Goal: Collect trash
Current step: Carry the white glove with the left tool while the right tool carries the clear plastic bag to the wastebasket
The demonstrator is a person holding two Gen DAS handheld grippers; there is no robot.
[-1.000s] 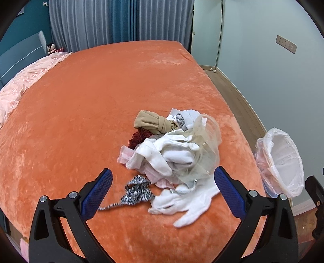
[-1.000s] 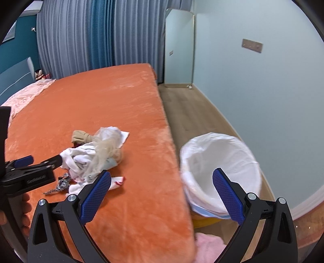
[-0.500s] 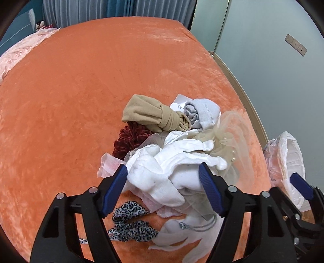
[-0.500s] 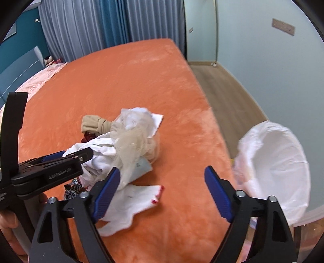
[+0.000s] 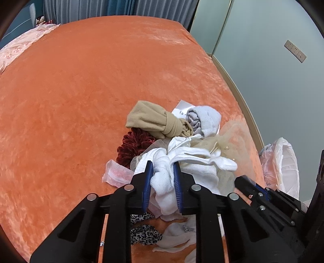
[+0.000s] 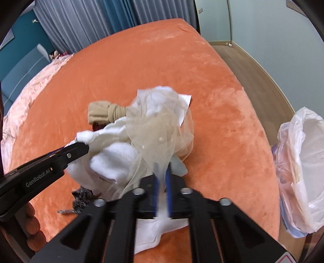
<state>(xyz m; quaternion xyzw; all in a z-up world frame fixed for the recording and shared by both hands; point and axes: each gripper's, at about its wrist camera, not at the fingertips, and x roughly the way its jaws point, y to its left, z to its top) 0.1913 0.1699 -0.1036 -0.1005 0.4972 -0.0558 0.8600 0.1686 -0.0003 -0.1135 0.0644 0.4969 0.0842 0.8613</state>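
Observation:
A heap of soft scraps lies on the orange bed [image 5: 81, 91]: a white cloth [image 5: 164, 178], a beige mesh net [image 6: 154, 139], a tan rolled stocking [image 5: 156, 119], a dark red scrunchie [image 5: 133, 145], a grey-white sock [image 5: 204, 119] and a leopard-print strip [image 5: 143, 234]. My left gripper [image 5: 161, 168] is shut on the white cloth. My right gripper [image 6: 162, 176] is shut on the lower edge of the beige mesh net, where a white strip also runs between the pads. The left gripper also shows in the right wrist view [image 6: 79, 149].
A bin lined with a white plastic bag [image 6: 301, 172] stands on the wooden floor [image 6: 253, 66] beside the bed's right edge; it also shows in the left wrist view [image 5: 283, 168]. A pink quilt [image 6: 26, 95] lies at the far left. Curtains [image 6: 101, 18] hang behind the bed.
Both grippers moved into the heap and closed: the left on the white cloth, the right on the mesh net. The heap is bunched up higher between them.

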